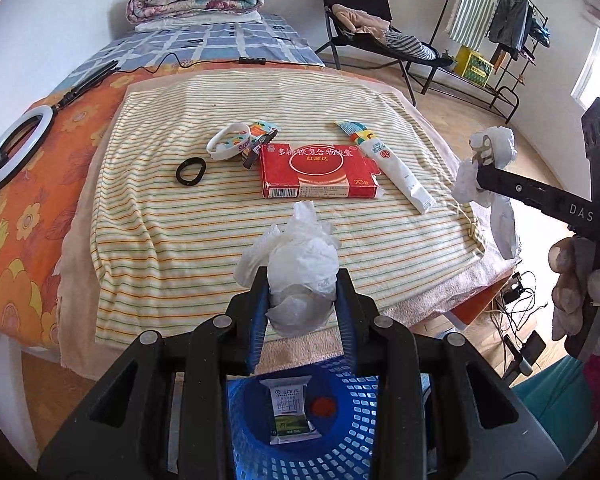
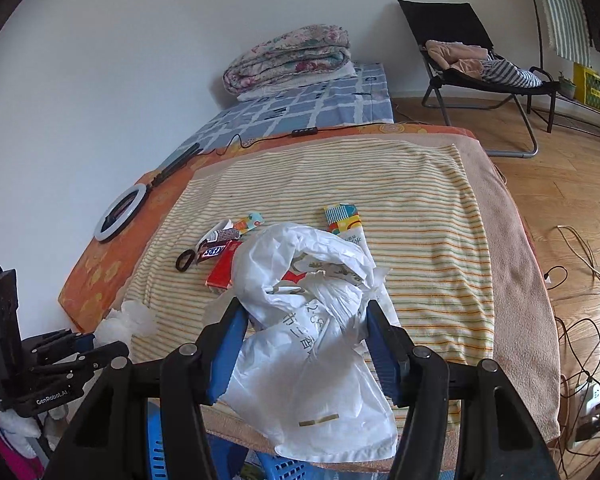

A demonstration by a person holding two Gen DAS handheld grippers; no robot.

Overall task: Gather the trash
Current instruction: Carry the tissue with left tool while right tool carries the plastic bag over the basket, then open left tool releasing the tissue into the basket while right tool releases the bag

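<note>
A crumpled tissue [image 1: 302,276] is pinched by the left hand-held gripper [image 1: 303,304] above the blue basket [image 1: 340,436]. A white plastic bag [image 2: 308,332] is clamped by the right hand-held gripper [image 2: 308,344] over the bed's [image 2: 440,240] near edge.

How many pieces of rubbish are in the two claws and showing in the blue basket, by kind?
White crumpled wad, left gripper: 1
White plastic bag, right gripper: 1
Milk carton, basket: 1
Small red thing, basket: 1
Total: 4

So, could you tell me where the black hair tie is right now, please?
The black hair tie lies on the striped towel, left of the red box and just below the white wristband.
</note>
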